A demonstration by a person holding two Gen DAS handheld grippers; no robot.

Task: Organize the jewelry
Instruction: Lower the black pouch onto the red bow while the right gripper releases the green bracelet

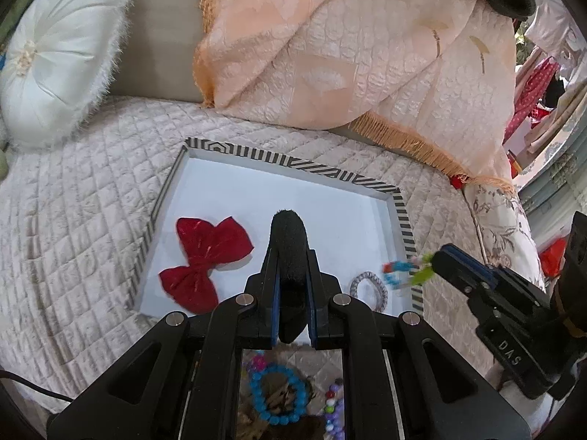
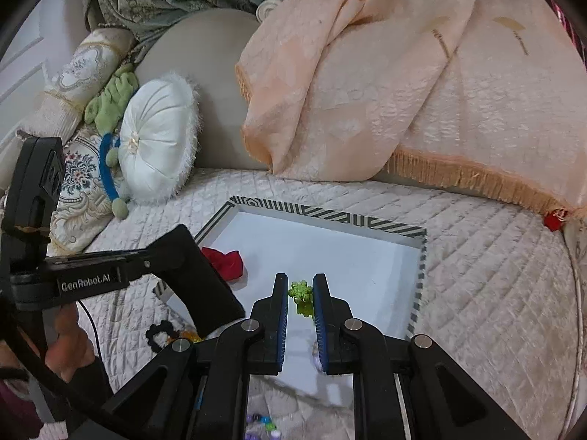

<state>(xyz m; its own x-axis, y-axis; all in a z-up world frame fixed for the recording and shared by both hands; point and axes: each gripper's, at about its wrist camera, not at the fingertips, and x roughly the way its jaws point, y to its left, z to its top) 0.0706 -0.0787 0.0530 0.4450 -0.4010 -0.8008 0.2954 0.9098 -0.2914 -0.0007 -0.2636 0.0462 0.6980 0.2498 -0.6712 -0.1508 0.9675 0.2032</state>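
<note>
A white tray with a striped rim (image 1: pixel 401 216) (image 2: pixel 422 267) lies on the quilted sofa seat. In it lie a red bow (image 1: pixel 205 253) (image 2: pixel 225 262) and a grey scrunchie (image 1: pixel 368 289). My left gripper (image 1: pixel 291 253) is shut on a black fuzzy hair piece (image 1: pixel 290 242) and holds it over the tray. My right gripper (image 2: pixel 301 282) (image 1: pixel 436 256) is over the tray's right side with a colourful green-flowered bracelet (image 2: pixel 301 293) (image 1: pixel 405 269) hanging between its slightly parted fingers.
Loose jewelry lies on the seat near me: a blue bead bracelet (image 1: pixel 277 392), a multicolour bead string (image 1: pixel 334 407), a black scrunchie (image 2: pixel 159 333). A white round cushion (image 1: pixel 55 58) (image 2: pixel 157 139) and a peach fringed throw (image 1: pixel 348 47) lie behind the tray.
</note>
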